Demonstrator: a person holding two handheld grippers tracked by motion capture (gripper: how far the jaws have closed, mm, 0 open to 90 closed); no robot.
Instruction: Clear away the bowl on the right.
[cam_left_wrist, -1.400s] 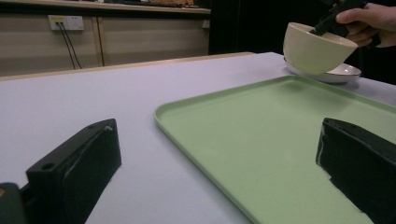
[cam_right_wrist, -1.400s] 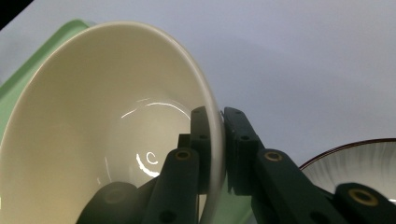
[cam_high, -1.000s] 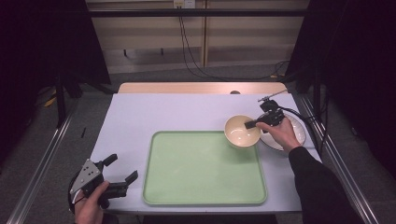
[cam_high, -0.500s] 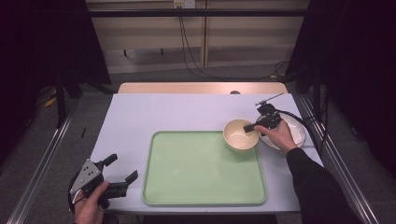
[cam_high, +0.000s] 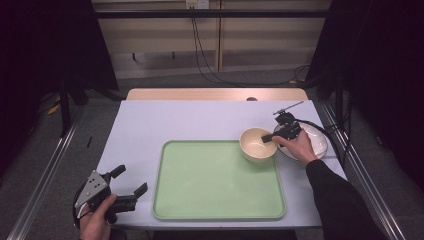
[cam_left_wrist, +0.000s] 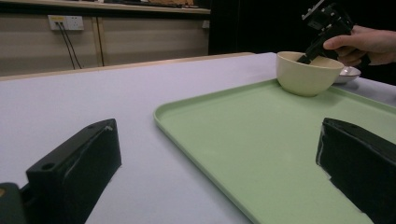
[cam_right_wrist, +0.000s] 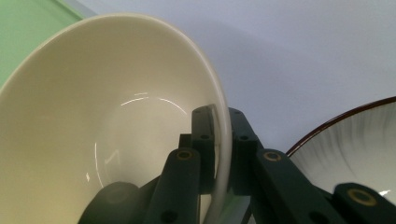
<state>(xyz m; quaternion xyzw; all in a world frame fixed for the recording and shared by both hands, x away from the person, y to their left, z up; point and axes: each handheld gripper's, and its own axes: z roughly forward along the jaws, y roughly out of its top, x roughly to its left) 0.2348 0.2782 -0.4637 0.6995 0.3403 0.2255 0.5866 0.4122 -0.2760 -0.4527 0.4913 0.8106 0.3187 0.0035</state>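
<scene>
A cream bowl sits at the far right corner of the green tray. My right gripper is shut on the bowl's right rim, one jaw inside and one outside. The right gripper view shows the rim pinched between the jaws of the right gripper, with the bowl empty. In the left gripper view, the bowl is at the tray's far end with the right gripper reaching into it. My left gripper rests open at the table's near left corner, holding nothing; its jaws stand wide apart.
A white plate with a dark rim lies on the table right of the bowl, under the person's hand; it also shows as the plate beside the bowl. The tray's surface is bare. Cables hang along the back wall.
The right gripper and the bowl have shifted slightly left, from beside the plate onto the tray's corner. The left gripper has not moved.
</scene>
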